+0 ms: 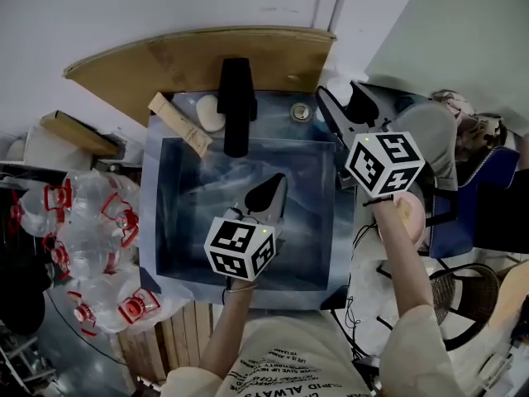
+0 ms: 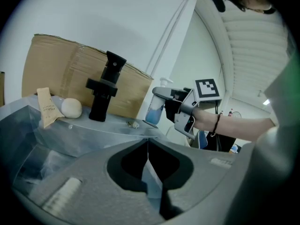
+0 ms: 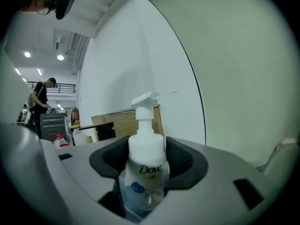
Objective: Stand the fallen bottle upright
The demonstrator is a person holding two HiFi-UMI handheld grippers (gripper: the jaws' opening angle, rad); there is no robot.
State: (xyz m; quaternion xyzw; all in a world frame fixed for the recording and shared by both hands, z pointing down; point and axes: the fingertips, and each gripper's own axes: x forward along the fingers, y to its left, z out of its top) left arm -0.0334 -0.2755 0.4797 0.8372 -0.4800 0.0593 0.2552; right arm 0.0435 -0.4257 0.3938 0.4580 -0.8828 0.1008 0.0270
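Note:
A white Dove pump bottle point(image 3: 145, 156) with a clear lower half stands upright between the jaws of my right gripper point(image 3: 145, 168), which is shut on its body. In the left gripper view the bottle point(image 2: 153, 110) and the right gripper point(image 2: 180, 108) are at the sink's far right corner; the bottle's base is just above the ledge, and I cannot tell if it touches. From the head view the bottle's white top point(image 1: 339, 89) peeks out beyond the right gripper point(image 1: 340, 110). My left gripper point(image 1: 269, 195) hovers over the sink basin point(image 1: 331, 222), shut and empty point(image 2: 148, 158).
A black faucet point(image 1: 236, 106) rises at the sink's back ledge, with a white soap bar point(image 1: 210, 112), a tan packet point(image 1: 180, 124) and a round metal fitting point(image 1: 301, 112) beside it. Cardboard point(image 1: 190, 60) leans behind. Clear plastic bottles point(image 1: 91, 238) pile up on the left.

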